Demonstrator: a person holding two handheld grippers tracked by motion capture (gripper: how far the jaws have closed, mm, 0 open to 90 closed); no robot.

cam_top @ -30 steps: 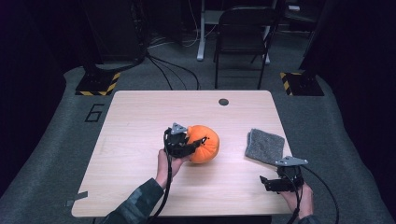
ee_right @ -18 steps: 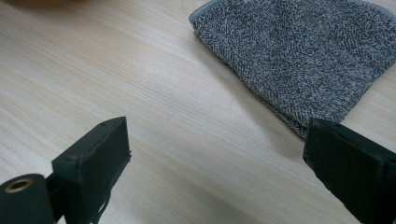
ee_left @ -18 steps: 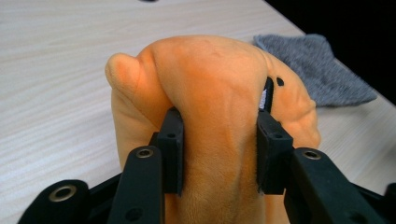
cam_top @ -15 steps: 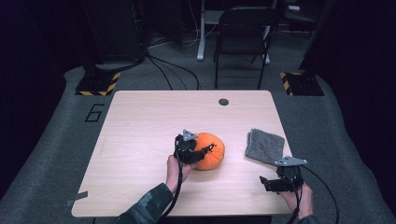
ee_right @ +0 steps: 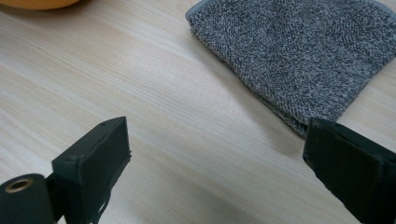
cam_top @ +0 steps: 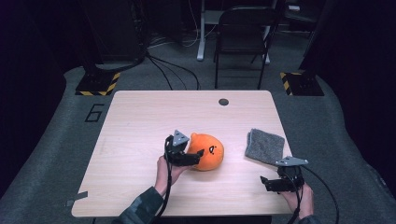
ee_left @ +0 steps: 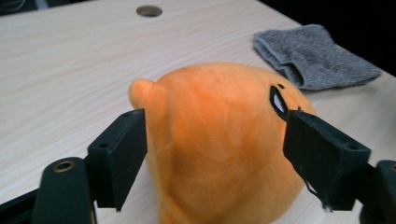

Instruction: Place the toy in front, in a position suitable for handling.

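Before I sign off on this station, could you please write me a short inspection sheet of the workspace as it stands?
Surface: light wooden table, bare apart from two items; round cable hole near the far edge.
Job's things: orange plush toy resting on the table, mid-front.
Clutter: folded grey cloth at the right side.
Grippers: left gripper has just been opening, jaws on either side of the plush toy, not visibly pressing it; right gripper open over bare wood beside the cloth.
Cables: one trails from each gripper; more run across the floor behind the table.
Surroundings: folding chair, grey floor, hazard-striped blocks.
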